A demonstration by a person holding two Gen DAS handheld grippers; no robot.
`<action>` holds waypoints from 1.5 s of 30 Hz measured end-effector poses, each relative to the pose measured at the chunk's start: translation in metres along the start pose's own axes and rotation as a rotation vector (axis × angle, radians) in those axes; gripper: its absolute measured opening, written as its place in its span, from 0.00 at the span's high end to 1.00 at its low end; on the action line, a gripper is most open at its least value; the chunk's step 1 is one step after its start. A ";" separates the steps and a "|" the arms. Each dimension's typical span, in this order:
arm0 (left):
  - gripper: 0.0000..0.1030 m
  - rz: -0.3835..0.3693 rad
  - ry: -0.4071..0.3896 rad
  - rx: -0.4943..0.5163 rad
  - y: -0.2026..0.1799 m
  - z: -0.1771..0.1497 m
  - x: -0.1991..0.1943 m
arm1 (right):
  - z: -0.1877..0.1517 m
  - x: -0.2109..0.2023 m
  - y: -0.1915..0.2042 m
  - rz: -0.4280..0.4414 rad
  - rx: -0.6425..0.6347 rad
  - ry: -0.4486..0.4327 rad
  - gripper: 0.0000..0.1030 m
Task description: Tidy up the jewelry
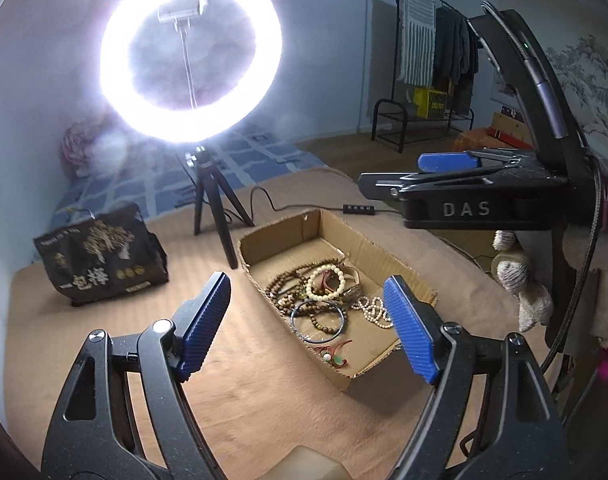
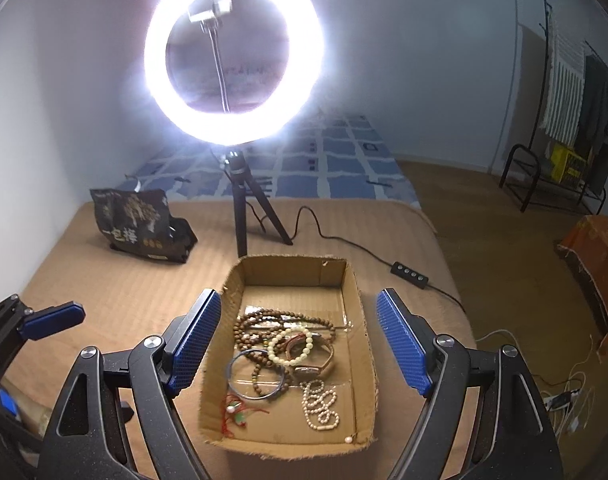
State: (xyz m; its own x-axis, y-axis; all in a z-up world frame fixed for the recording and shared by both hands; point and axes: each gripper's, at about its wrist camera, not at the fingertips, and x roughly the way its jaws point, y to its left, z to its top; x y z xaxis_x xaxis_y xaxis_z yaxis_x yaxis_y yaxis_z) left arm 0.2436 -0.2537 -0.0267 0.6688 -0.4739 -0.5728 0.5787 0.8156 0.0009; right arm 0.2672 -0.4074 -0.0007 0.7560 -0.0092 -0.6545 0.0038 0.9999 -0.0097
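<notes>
On the tan bedcover, near the ring light (image 2: pixel 235 54), the cardboard box (image 2: pixel 357 292) already holds the jewelry (image 2: pixel 282 354): wooden bead strands, cream bracelet, bangle, watch and pearls, heaped and tangled, so sorting seems unfinished. Left gripper (image 1: pixel 307 322) and right gripper (image 2: pixel 300 342) both hover spread wide, empty, touching nothing.

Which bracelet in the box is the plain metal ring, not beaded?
The thin bangle, lying left of the white pearl strand. It is one smooth hoop; the others are strings of beads.
</notes>
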 end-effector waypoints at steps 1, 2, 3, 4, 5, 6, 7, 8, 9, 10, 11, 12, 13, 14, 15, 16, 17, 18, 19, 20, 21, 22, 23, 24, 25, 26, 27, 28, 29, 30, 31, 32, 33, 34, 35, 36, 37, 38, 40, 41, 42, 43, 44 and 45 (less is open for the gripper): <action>0.21 0.007 -0.009 0.005 -0.001 0.001 -0.009 | 0.001 -0.006 0.001 0.002 0.003 -0.007 0.22; 0.20 0.011 -0.017 0.010 -0.001 0.002 -0.018 | 0.002 -0.016 0.003 0.002 0.007 -0.019 0.22; 0.20 0.015 -0.021 0.013 -0.002 0.003 -0.023 | 0.002 -0.024 0.005 -0.001 0.009 -0.028 0.22; 0.20 0.020 -0.029 0.019 -0.003 0.003 -0.033 | 0.002 -0.030 0.006 -0.005 0.010 -0.034 0.22; 0.20 0.022 -0.040 0.022 -0.003 0.004 -0.043 | 0.003 -0.039 0.009 -0.011 0.012 -0.045 0.22; 0.20 0.023 -0.046 0.023 -0.003 0.004 -0.049 | 0.002 -0.047 0.011 -0.015 0.013 -0.052 0.22; 0.20 0.026 -0.054 0.025 -0.004 0.004 -0.058 | 0.002 -0.055 0.014 -0.022 0.012 -0.062 0.22; 0.18 0.027 -0.062 0.024 -0.005 0.004 -0.068 | 0.001 -0.064 0.017 -0.030 0.010 -0.071 0.22; 0.15 0.028 -0.065 0.023 -0.005 0.003 -0.073 | 0.000 -0.070 0.019 -0.036 0.007 -0.076 0.22; 0.13 0.029 -0.070 0.024 -0.005 0.002 -0.083 | -0.001 -0.079 0.023 -0.045 0.004 -0.084 0.20; 0.12 0.034 -0.075 0.025 -0.006 0.001 -0.089 | -0.003 -0.087 0.026 -0.050 0.000 -0.089 0.20; 0.12 0.043 -0.081 0.029 -0.006 -0.001 -0.098 | -0.004 -0.093 0.029 -0.057 -0.004 -0.092 0.20; 0.12 0.050 -0.086 0.031 -0.007 -0.002 -0.105 | -0.006 -0.100 0.032 -0.068 -0.004 -0.094 0.20; 0.12 0.054 -0.090 0.030 -0.007 -0.004 -0.113 | -0.009 -0.107 0.035 -0.081 -0.003 -0.097 0.20; 0.12 0.056 -0.091 0.028 -0.007 -0.005 -0.118 | -0.011 -0.111 0.036 -0.087 0.000 -0.098 0.20; 0.11 0.057 -0.092 0.023 -0.006 -0.006 -0.124 | -0.013 -0.117 0.039 -0.092 0.003 -0.099 0.20; 0.11 0.058 -0.092 0.017 -0.006 -0.007 -0.129 | -0.016 -0.123 0.042 -0.095 0.007 -0.099 0.19; 0.11 0.055 -0.091 0.009 -0.005 -0.009 -0.133 | -0.018 -0.127 0.043 -0.097 0.009 -0.099 0.19; 0.11 0.051 -0.090 0.000 -0.005 -0.011 -0.138 | -0.022 -0.133 0.047 -0.104 0.012 -0.100 0.19; 0.11 0.050 -0.091 -0.004 -0.005 -0.012 -0.142 | -0.025 -0.138 0.050 -0.111 0.011 -0.102 0.19; 0.11 0.051 -0.095 -0.008 -0.005 -0.014 -0.145 | -0.028 -0.141 0.052 -0.119 0.011 -0.106 0.19; 0.11 0.054 -0.100 -0.012 -0.005 -0.016 -0.149 | -0.032 -0.144 0.055 -0.130 0.011 -0.111 0.19; 0.11 0.056 -0.103 -0.015 -0.005 -0.017 -0.152 | -0.035 -0.147 0.057 -0.139 0.011 -0.116 0.19; 0.11 0.059 -0.105 -0.017 -0.006 -0.019 -0.155 | -0.039 -0.149 0.059 -0.145 0.013 -0.122 0.19; 0.11 0.064 -0.105 -0.016 -0.007 -0.021 -0.157 | -0.042 -0.152 0.061 -0.149 0.018 -0.128 0.19; 0.11 0.068 -0.105 -0.012 -0.009 -0.023 -0.159 | -0.046 -0.154 0.063 -0.147 0.025 -0.132 0.19; 0.11 0.070 -0.104 -0.007 -0.010 -0.024 -0.160 | -0.049 -0.155 0.065 -0.145 0.027 -0.136 0.19; 0.11 0.076 -0.103 0.000 -0.011 -0.026 -0.161 | -0.051 -0.155 0.066 -0.146 0.025 -0.141 0.19; 0.11 0.081 -0.102 0.005 -0.013 -0.027 -0.161 | -0.054 -0.155 0.069 -0.155 0.014 -0.150 0.19; 0.11 0.082 -0.102 0.006 -0.013 -0.028 -0.161 | -0.055 -0.154 0.070 -0.164 0.002 -0.155 0.19; 0.11 0.085 -0.104 0.009 -0.014 -0.029 -0.162 | -0.057 -0.155 0.072 -0.176 -0.010 -0.158 0.19; 0.10 0.091 -0.106 0.013 -0.015 -0.030 -0.163 | -0.059 -0.155 0.072 -0.183 -0.016 -0.161 0.19; 0.04 0.092 -0.105 0.013 -0.015 -0.030 -0.163 | -0.060 -0.155 0.072 -0.182 -0.013 -0.165 0.19; 0.01 0.098 -0.109 0.015 -0.016 -0.031 -0.164 | -0.061 -0.155 0.072 -0.178 -0.005 -0.167 0.19; 0.00 0.103 -0.121 0.014 -0.016 -0.032 -0.166 | -0.061 -0.156 0.070 -0.174 0.004 -0.169 0.19; 0.00 0.107 -0.126 0.013 -0.015 -0.032 -0.166 | -0.061 -0.158 0.069 -0.176 0.013 -0.175 0.19; 0.00 0.110 -0.129 0.013 -0.014 -0.032 -0.167 | -0.061 -0.159 0.068 -0.183 0.020 -0.183 0.19; 0.00 0.110 -0.128 0.011 -0.014 -0.032 -0.167 | -0.061 -0.160 0.066 -0.193 0.024 -0.194 0.19; 0.00 0.114 -0.123 0.007 -0.012 -0.033 -0.167 | -0.063 -0.162 0.065 -0.206 0.031 -0.210 0.19; 0.00 0.115 -0.119 0.003 -0.011 -0.033 -0.166 | -0.063 -0.162 0.063 -0.210 0.036 -0.212 0.19; 0.00 0.115 -0.114 -0.003 -0.010 -0.034 -0.165 | -0.063 -0.161 0.062 -0.210 0.043 -0.209 0.19; 0.00 0.115 -0.111 -0.006 -0.009 -0.034 -0.165 | -0.063 -0.159 0.060 -0.208 0.051 -0.203 0.19; 0.00 0.117 -0.107 -0.007 -0.009 -0.034 -0.164 | -0.063 -0.157 0.059 -0.205 0.058 -0.196 0.19; 0.00 0.119 -0.106 -0.006 -0.009 -0.034 -0.163 | -0.064 -0.157 0.058 -0.203 0.063 -0.192 0.19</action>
State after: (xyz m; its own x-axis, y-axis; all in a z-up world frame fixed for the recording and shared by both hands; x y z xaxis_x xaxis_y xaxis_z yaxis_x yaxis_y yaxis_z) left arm 0.1137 -0.1722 0.0385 0.7779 -0.4062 -0.4794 0.4901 0.8697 0.0585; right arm 0.1065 -0.3485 0.0530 0.8460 -0.2137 -0.4885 0.2034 0.9762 -0.0748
